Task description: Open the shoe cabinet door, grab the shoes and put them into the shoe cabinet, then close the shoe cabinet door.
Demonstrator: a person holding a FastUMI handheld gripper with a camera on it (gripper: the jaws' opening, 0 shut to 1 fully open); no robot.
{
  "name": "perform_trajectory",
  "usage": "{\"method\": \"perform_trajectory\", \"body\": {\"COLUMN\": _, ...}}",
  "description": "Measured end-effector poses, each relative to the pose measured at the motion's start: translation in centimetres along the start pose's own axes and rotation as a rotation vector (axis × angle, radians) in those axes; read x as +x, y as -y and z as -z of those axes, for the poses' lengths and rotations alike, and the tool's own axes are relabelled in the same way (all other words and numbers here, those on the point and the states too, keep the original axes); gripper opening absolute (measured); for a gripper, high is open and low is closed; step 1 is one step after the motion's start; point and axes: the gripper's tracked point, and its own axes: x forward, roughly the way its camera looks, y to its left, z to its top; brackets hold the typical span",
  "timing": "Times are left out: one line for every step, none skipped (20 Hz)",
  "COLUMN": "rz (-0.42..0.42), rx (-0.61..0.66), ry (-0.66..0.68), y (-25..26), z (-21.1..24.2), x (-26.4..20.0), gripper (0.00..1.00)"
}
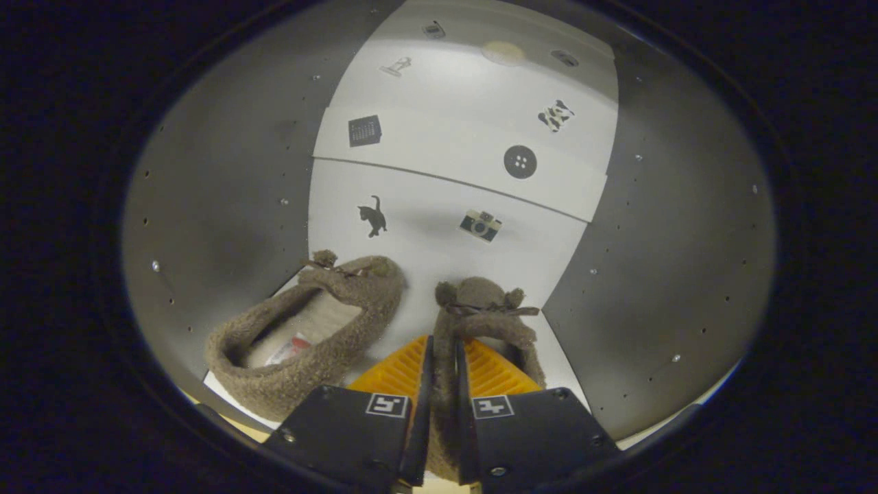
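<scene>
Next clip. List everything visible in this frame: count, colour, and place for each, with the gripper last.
Slipper on the left: one, fuzzy brown with a pale lining, lying on the cabinet floor to the left of the fingers, opening facing the camera.
Slipper in the gripper: one, fuzzy brown with a small bow, its side wall pinched between the fingers, toe pointing at the back panel.
Back panel: white, behind both slippers, with a seam across it.
Stickers: several dark ones on the panel, including a cat, a camera, a button and a calendar.
Side walls: two, grey, with small holes and screws, either side of the panel.
Gripper: one, both fingers closed on the slipper's wall.
</scene>
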Motion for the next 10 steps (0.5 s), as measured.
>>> {"method": "perform_trajectory", "body": {"rz": 0.002, "rx": 0.033, "ry": -0.002, "y": 0.2, "z": -0.3, "x": -0.4, "gripper": 0.23}}
{"method": "perform_trajectory", "body": {"rz": 0.002, "rx": 0.061, "ry": -0.003, "y": 0.5, "z": -0.5, "x": -0.8, "gripper": 0.32}}
{"method": "perform_trajectory", "body": {"rz": 0.013, "rx": 0.085, "ry": 0.008, "y": 1.0, "z": -0.9, "x": -1.4, "gripper": 0.40}}
{"method": "perform_trajectory", "body": {"rz": 0.035, "rx": 0.093, "ry": 0.032, "y": 1.8, "z": -1.3, "x": -2.0, "gripper": 0.49}}
{"method": "perform_trajectory", "body": {"rz": 0.048, "rx": 0.103, "ry": 0.064, "y": 2.3, "z": -1.9, "x": -2.8, "gripper": 0.50}}
{"method": "perform_trajectory", "body": {"rz": 0.057, "rx": 0.107, "ry": 0.090, "y": 2.7, "z": -2.2, "x": -3.6, "gripper": 0.55}}
{"method": "perform_trajectory", "body": {"rz": 0.044, "rx": 0.121, "ry": 0.105, "y": 2.5, "z": -2.1, "x": -4.5, "gripper": 0.65}}
{"method": "perform_trajectory", "body": {"rz": 0.026, "rx": 0.139, "ry": 0.106, "y": 2.2, "z": -1.9, "x": -5.4, "gripper": 0.75}}
{"method": "perform_trajectory", "body": {"rz": 0.009, "rx": 0.158, "ry": 0.100, "y": 1.9, "z": -1.4, "x": -6.3, "gripper": 0.77}}
{"method": "perform_trajectory", "body": {"rz": -0.013, "rx": 0.170, "ry": 0.104, "y": 1.4, "z": -1.2, "x": -7.4, "gripper": 0.79}}
